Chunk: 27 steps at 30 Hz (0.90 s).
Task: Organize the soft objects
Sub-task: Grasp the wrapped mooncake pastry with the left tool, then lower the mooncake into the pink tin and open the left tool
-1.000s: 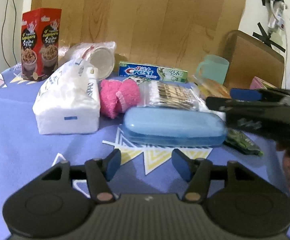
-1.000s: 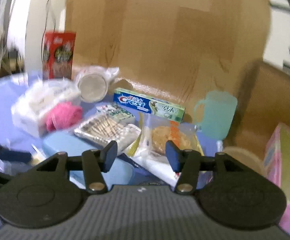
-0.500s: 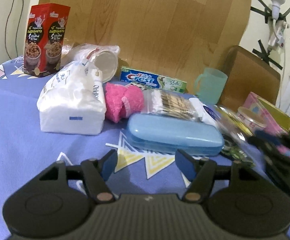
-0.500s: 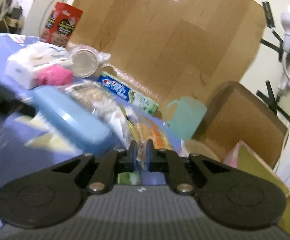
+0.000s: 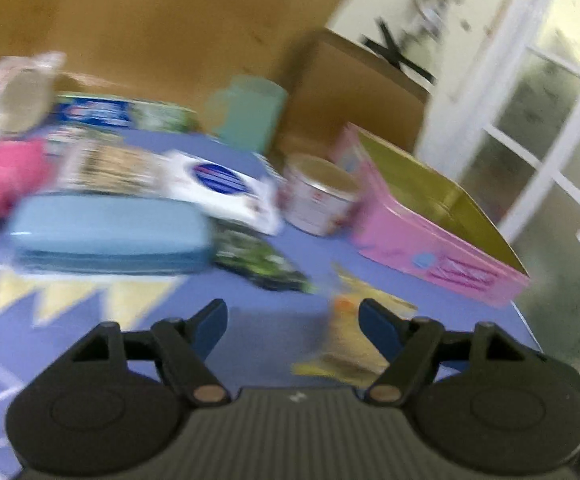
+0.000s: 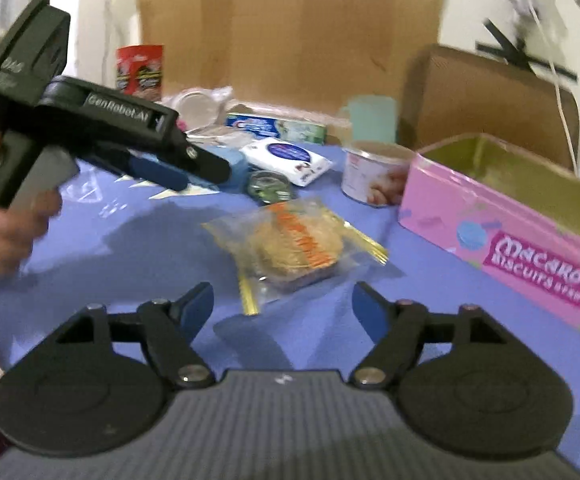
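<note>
I am watching my right gripper point(image 6: 282, 306) opening wide and empty above the table; the bagged pastry point(image 6: 295, 246) is lying free just beyond its fingertips, near the pink macaron box point(image 6: 501, 236). My left gripper point(image 5: 293, 322) is opening too, grasping nothing.

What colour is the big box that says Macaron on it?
The Macaron box is pink outside and shiny gold inside. The right wrist view shows it best.

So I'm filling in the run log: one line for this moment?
left gripper: opening, empty | right gripper: opening, empty | wrapped cake: on tablecloth, just ahead of right gripper | pink box: empty
</note>
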Available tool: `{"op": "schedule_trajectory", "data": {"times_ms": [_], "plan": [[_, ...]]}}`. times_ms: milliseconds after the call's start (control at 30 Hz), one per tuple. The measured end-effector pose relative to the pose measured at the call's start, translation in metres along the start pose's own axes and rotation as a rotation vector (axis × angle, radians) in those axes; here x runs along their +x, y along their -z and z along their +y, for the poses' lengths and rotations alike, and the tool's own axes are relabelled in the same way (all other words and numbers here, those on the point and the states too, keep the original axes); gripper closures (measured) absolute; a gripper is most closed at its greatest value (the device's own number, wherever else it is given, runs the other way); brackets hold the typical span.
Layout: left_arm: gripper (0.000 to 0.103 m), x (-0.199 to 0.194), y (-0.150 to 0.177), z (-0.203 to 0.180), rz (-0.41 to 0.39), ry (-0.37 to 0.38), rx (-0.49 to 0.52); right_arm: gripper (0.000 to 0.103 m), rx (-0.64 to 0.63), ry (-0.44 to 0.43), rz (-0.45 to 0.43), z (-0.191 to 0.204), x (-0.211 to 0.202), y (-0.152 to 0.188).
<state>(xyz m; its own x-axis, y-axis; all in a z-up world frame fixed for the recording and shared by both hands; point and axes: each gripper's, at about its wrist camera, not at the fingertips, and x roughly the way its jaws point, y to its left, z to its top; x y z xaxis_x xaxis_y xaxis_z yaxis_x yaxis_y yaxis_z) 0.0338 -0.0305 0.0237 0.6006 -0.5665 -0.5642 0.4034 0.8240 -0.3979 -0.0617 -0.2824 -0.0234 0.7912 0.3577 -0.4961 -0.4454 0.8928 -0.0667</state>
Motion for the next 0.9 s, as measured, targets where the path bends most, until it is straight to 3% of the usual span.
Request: {"op": "schedule_trajectory", "data": {"times_ms": [100, 167, 233, 267, 333, 567, 733, 867, 900], "plan": [[0.034, 0.028, 0.002, -0.018, 0.062, -0.009, 0.049, 0.025, 0.023, 0.008, 0.017, 0.004, 0.017, -0.003], [0.042, 0.039, 0.005, -0.021, 0.090, 0.011, 0.030, 0.025, 0.028, 0.012, 0.033, 0.006, 0.028, -0.005], [0.056, 0.038, 0.005, -0.023, 0.108, 0.048, 0.009, 0.041, 0.039, 0.008, 0.037, 0.007, 0.035, -0.005], [0.058, 0.035, 0.004, -0.028, 0.105, 0.038, 0.006, 0.043, 0.050, 0.012, 0.031, 0.007, 0.034, -0.005], [0.058, 0.029, -0.002, -0.041, 0.079, 0.011, 0.043, 0.053, 0.073, 0.021, -0.002, 0.003, 0.022, -0.006], [0.056, 0.040, -0.050, -0.104, -0.025, 0.074, 0.199, 0.053, 0.082, 0.165, -0.215, -0.024, -0.019, -0.020], [0.053, 0.082, -0.072, -0.147, -0.065, 0.063, 0.305, 0.057, 0.164, 0.258, -0.239, -0.066, -0.013, -0.032], [0.043, 0.114, -0.082, -0.156, -0.073, 0.032, 0.287, 0.057, 0.201, 0.319, -0.209, -0.091, 0.005, -0.037], [0.043, 0.121, -0.082, -0.155, -0.069, 0.009, 0.284, 0.051, 0.209, 0.326, -0.218, -0.095, 0.010, -0.036]]}}
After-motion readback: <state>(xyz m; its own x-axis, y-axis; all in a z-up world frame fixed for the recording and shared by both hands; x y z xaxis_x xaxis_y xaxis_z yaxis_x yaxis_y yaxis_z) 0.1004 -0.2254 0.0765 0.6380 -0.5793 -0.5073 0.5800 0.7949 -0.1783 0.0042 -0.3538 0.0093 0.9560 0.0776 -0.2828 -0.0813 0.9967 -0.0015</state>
